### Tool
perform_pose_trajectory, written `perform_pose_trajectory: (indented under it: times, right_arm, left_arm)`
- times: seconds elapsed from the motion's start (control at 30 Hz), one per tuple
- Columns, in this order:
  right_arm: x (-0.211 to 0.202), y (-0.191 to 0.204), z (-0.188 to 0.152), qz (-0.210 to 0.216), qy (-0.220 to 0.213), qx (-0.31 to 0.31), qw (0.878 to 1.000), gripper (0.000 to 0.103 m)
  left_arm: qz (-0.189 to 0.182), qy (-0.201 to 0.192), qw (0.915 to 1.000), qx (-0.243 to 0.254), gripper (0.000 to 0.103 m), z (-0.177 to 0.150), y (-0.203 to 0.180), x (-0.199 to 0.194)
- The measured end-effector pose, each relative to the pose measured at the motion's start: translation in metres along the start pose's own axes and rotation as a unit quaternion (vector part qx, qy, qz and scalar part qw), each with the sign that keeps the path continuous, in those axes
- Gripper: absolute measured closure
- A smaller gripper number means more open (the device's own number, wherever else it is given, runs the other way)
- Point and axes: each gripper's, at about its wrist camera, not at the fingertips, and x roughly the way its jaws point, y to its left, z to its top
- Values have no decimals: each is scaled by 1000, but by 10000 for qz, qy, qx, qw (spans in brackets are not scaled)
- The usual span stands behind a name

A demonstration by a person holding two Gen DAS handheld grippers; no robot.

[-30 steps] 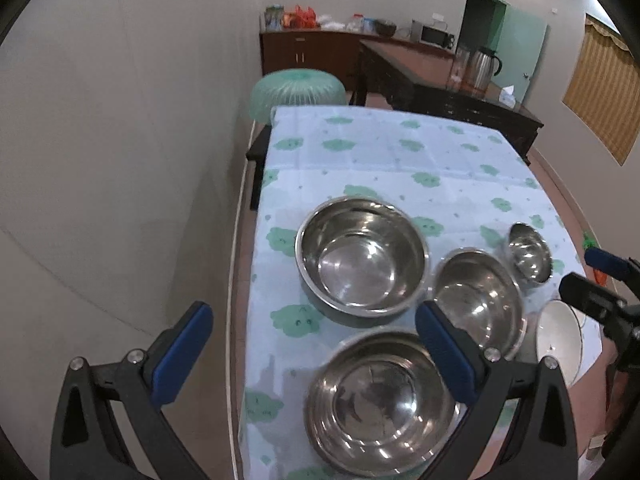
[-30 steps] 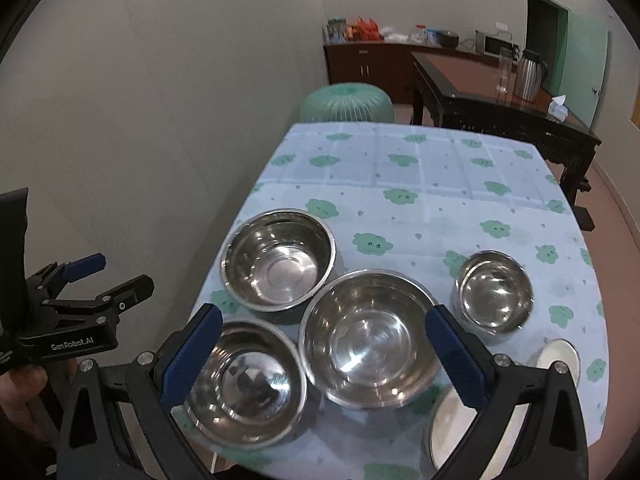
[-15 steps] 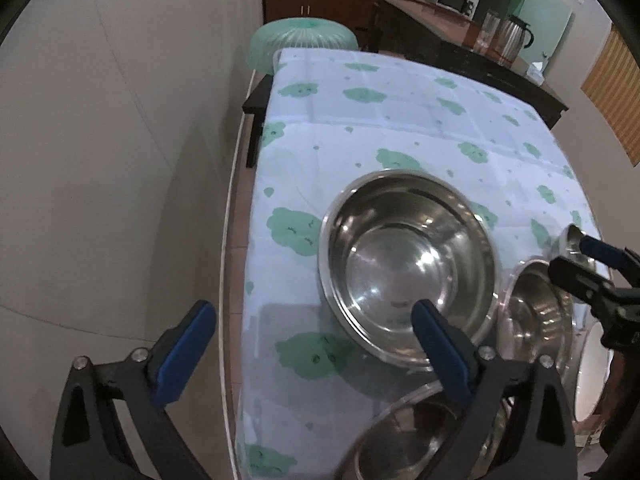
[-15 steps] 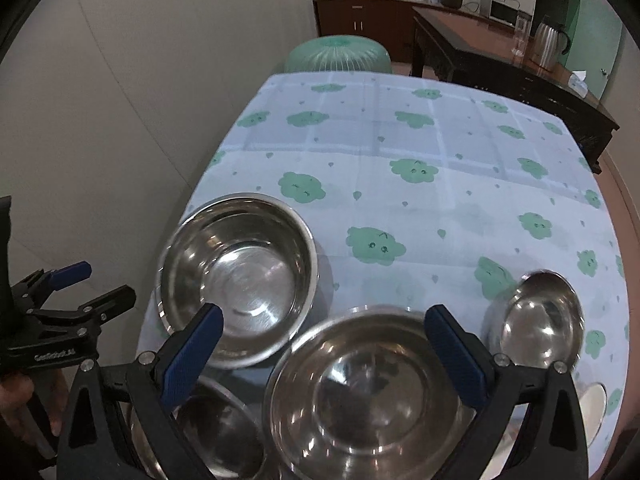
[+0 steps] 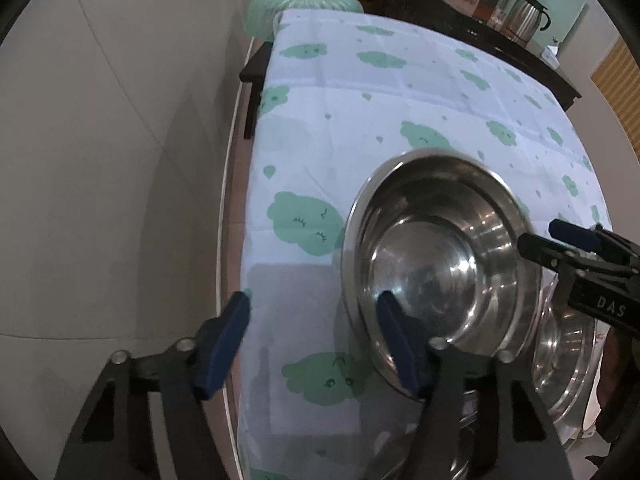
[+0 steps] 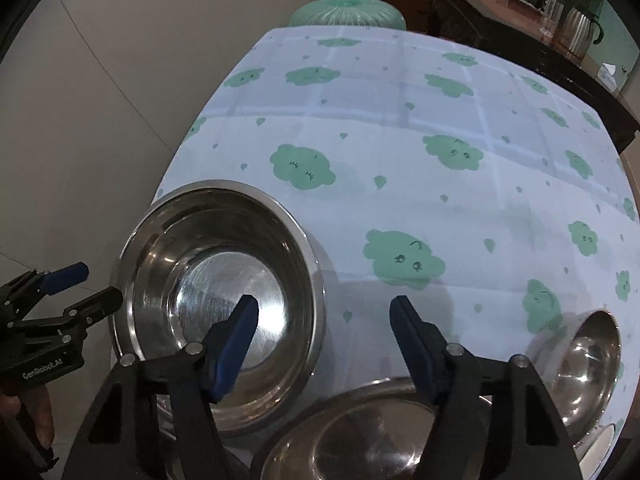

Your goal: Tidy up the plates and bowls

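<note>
Two hand-held claws are closing in on a large steel bowl [image 5: 440, 256] that is sitting near the left edge of the bench [image 5: 360, 92], on a pale cloth printed with green clouds. The left claw [image 5: 316, 344] is straddling the bowl's near-left rim: one blue pad is hanging inside the bowl, the other is standing outside, over the bench edge. Its jaws have just been narrowing and are standing about half apart, with the rim between them but not yet pinched.

The right claw [image 6: 324, 344] is straddling the same bowl's right rim, its left pad inside the bowl and its right pad over bare cloth. Its jaws have likewise just been narrowing and are still parted, gripping nothing.

A second steel bowl [image 6: 352, 432] is lying nearer, just beside the large one and under the right claw. A smaller steel bowl [image 6: 580, 364] is resting well off to the right. A white dish [image 6: 600, 444] is peeking in at the near right corner. Across the room, a metal kettle [image 5: 530, 18] is standing on a dark table.
</note>
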Motion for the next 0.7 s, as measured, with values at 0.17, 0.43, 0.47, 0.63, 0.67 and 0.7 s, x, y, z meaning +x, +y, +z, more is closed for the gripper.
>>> perform_pose_trajectory:
  times: [0.17, 0.43, 0.47, 0.63, 0.67, 0.7]
  right_arm:
    - [13, 0, 2, -64, 201, 3, 9998, 46]
    - [27, 4, 3, 126, 514, -45, 9986, 74]
    - [29, 5, 2, 119, 562, -68, 9983, 75]
    - [30, 7, 1, 193, 593, -77, 9980, 87]
    - [30, 8, 2, 197, 601, -72, 9980, 87]
    - [30, 7, 1, 220, 606, -56, 9979, 87]
  left_arm:
    - [-79, 91, 9999, 38, 46, -1, -1, 6]
    - [-323, 263, 9990, 160, 73, 2, -8, 17]
    - [-335, 260, 9989, 192, 76, 2, -10, 17]
    - [-360, 256, 9984, 345, 90, 4, -18, 17]
    - [-388, 264, 9984, 320, 90, 4, -17, 17]
    - [-415, 269, 9983, 302, 90, 4, -16, 18]
